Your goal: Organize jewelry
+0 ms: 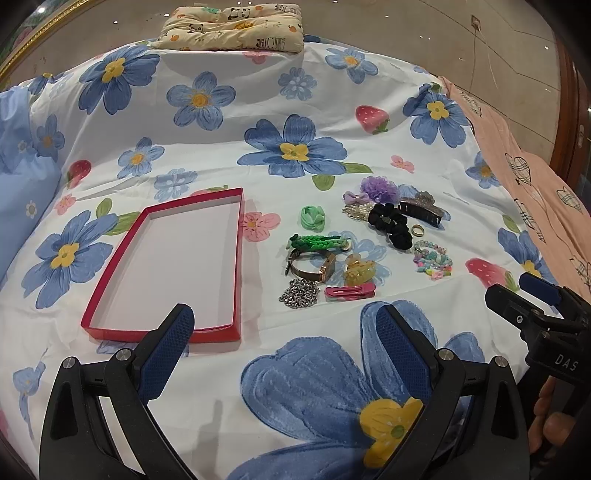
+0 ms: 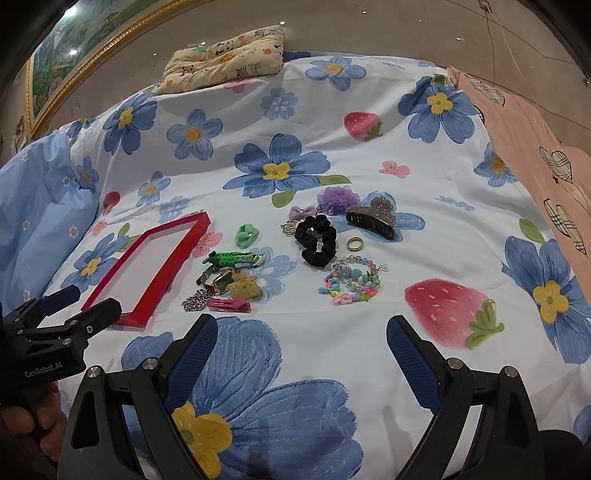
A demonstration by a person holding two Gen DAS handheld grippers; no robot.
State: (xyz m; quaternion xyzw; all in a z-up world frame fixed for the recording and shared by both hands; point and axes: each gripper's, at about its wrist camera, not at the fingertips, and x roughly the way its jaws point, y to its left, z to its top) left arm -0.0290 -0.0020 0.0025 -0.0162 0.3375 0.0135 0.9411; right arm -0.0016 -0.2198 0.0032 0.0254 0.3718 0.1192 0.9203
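Observation:
A shallow red box (image 1: 110, 295) with a white floor lies empty on the flowered bedsheet, left of a cluster of jewelry; it also shows in the right wrist view (image 2: 168, 266). The cluster holds a black scrunchie (image 1: 391, 221), a gold ring (image 2: 355, 244), a beaded bracelet (image 2: 351, 282), a silver chain (image 1: 298, 292), a pink hair clip (image 1: 350, 291), a watch (image 1: 312, 266), a green braided band (image 1: 317, 242) and a dark claw clip (image 2: 371, 218). My left gripper (image 1: 284, 317) is open and empty, just before the box and cluster. My right gripper (image 2: 301, 328) is open and empty, before the cluster.
A panda-print cushion (image 1: 231, 27) lies at the far end of the bed. A pink blanket (image 2: 546, 155) runs along the right edge and a light blue pillow (image 1: 22, 177) along the left. A purple flower tie (image 1: 378, 188) and green hair tie (image 1: 312, 217) lie at the cluster's back.

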